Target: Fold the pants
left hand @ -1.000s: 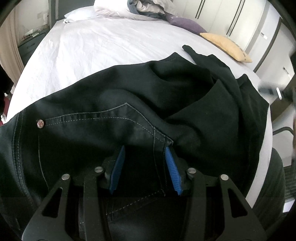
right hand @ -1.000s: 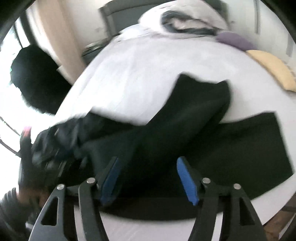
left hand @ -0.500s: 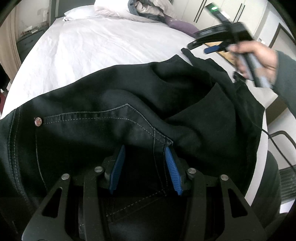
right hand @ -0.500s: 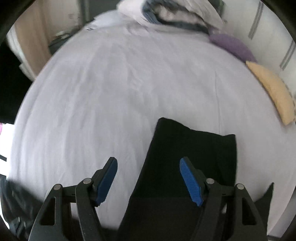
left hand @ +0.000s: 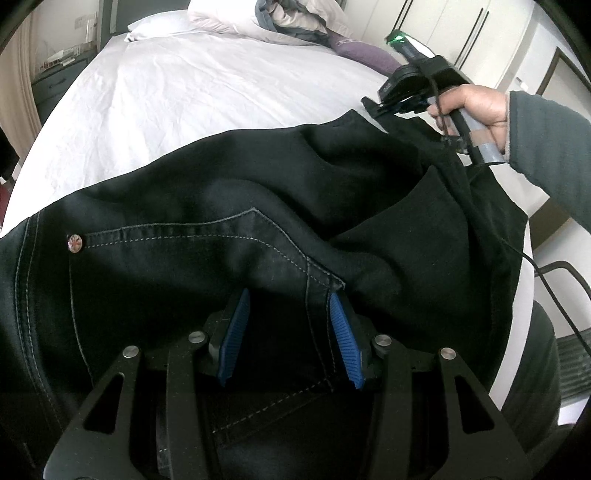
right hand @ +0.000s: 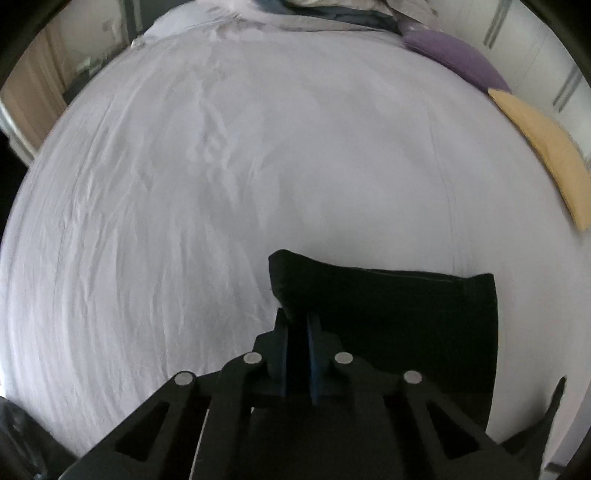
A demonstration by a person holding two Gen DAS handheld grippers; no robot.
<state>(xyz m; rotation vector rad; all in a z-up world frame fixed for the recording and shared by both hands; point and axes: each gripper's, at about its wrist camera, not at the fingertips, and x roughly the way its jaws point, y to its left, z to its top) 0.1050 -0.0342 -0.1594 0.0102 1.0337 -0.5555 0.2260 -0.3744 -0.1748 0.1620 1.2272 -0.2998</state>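
Black jeans point(left hand: 229, 229) lie across the near edge of a white bed point(left hand: 192, 96), the waist and back pocket nearest me. My left gripper point(left hand: 290, 317) stands open over the pocket seam, with fabric between its blue pads. The leg hem point(right hand: 388, 295) shows in the right wrist view. My right gripper point(right hand: 297, 332) is shut on the left corner of that hem. It also shows in the left wrist view point(left hand: 391, 105), held by a hand at the far end of the leg.
A heap of bedding point(left hand: 280, 18) lies at the bed's head. A purple pillow point(right hand: 454, 59) and a yellow pillow point(right hand: 546, 147) lie along the right side. A cable point(left hand: 543, 280) trails from the right gripper. A nightstand point(left hand: 55, 85) stands far left.
My right gripper swung from the bed's near side to the leg hem and closed on its corner. The left gripper stayed open over the pocket.
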